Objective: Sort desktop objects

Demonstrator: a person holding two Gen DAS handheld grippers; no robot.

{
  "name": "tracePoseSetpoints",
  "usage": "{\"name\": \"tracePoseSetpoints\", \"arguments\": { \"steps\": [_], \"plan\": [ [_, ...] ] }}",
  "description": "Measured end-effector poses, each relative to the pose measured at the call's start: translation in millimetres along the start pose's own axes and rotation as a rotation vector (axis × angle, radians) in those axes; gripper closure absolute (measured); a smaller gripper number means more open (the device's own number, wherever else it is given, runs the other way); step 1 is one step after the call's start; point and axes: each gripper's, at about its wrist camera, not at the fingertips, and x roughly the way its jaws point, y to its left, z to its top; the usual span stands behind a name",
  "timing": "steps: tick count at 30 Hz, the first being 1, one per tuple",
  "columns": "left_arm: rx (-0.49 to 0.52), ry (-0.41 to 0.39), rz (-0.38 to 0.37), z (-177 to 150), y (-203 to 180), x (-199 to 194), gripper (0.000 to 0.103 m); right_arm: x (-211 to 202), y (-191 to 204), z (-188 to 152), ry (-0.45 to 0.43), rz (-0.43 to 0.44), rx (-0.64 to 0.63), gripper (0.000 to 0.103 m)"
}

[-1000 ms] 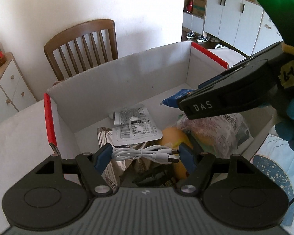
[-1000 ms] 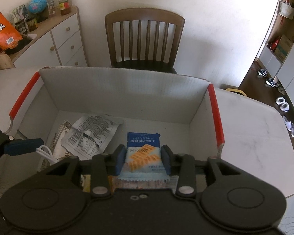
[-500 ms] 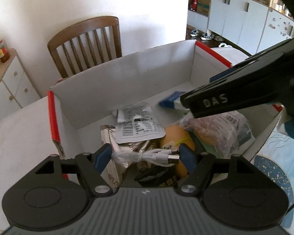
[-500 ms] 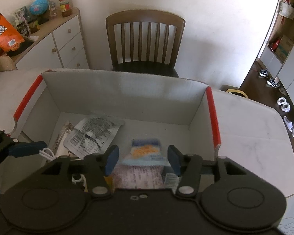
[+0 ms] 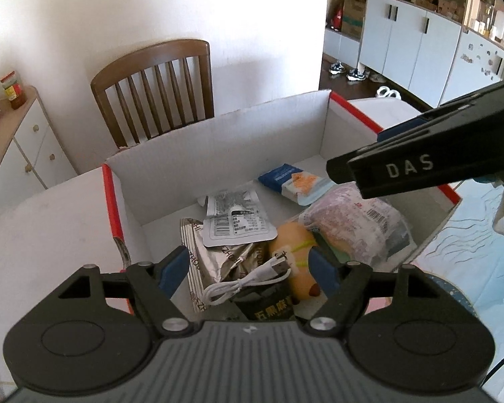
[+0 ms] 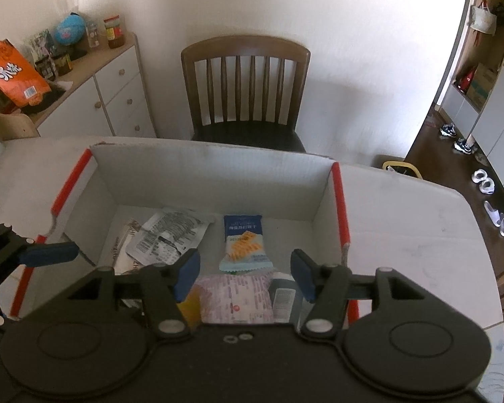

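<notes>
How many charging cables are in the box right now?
1: a white USB cable coiled atop the silver packet at the near left of the cardboard box. Others may lie hidden under packets.

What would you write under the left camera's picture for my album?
Left gripper opening above a white cable lying among snack packets in the cardboard box.

Box (image 6: 211, 171): white walls, red-edged flaps. Biscuit packet (image 6: 243, 241): blue top, orange print. Cable (image 5: 248, 280): white. Chair (image 6: 245, 80): brown. Gripper pads (image 6: 186, 273): blue.

left wrist: close above the box (image 5: 225, 141), angled down, chair (image 5: 154, 84) at 11 o'clock.
right wrist: same box (image 6: 211, 171), chair (image 6: 245, 87) at 12 o'clock.
</notes>
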Motion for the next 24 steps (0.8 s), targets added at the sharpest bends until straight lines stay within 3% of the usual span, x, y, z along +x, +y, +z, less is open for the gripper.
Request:
{"name": "tracePoseSetpoints", "arguments": {
  "steps": [24],
  "plan": [
    [-0.030, -0.063, 0.037, -16.3, -19.8, -75.4, 0.026, -85.9, -6.5, -30.0, -0.085, 0.041, 0.000, 0.040]
  ]
}}
